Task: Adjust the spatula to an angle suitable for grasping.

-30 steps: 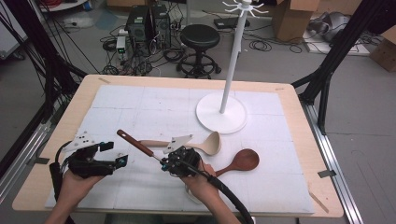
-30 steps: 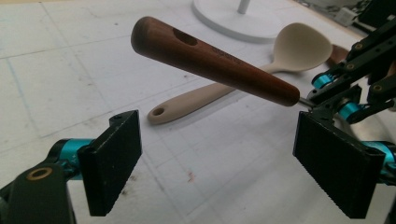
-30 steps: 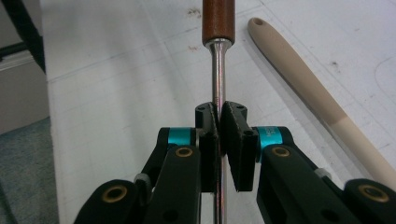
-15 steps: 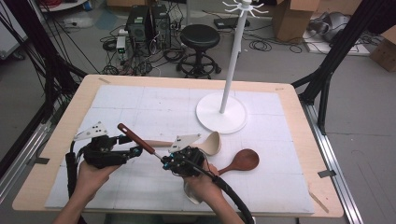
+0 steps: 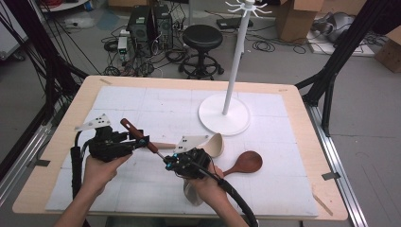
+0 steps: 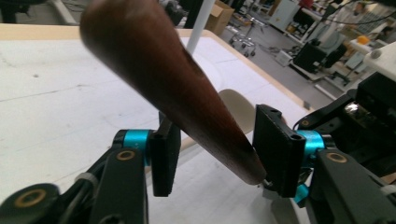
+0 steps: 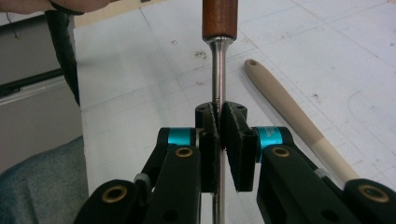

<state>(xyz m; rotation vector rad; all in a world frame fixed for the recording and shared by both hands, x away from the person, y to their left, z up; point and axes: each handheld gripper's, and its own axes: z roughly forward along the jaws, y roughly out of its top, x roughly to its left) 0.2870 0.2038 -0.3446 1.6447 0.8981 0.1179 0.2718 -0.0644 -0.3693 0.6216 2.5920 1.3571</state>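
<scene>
High view: white mat (image 5: 156, 106) on wooden table (image 5: 302, 123), cluttered workshop floor (image 5: 302, 66) beyond.

Three long-handled kitchen utensils are counted: one tool with a dark brown wooden handle and a thin metal shank (image 5: 137, 134), one pale cream spoon (image 5: 215, 144) and one reddish-brown wooden spoon (image 5: 245, 163). Two black hand-held grippers are seen, the left gripper (image 5: 140, 142) and the right gripper (image 5: 169, 162), and two hands are counted with them. One white hanging stand with a round base (image 5: 224, 114) is on the one wooden table (image 5: 302, 118). One black round stool (image 5: 202, 38) is counted behind the table.
</scene>
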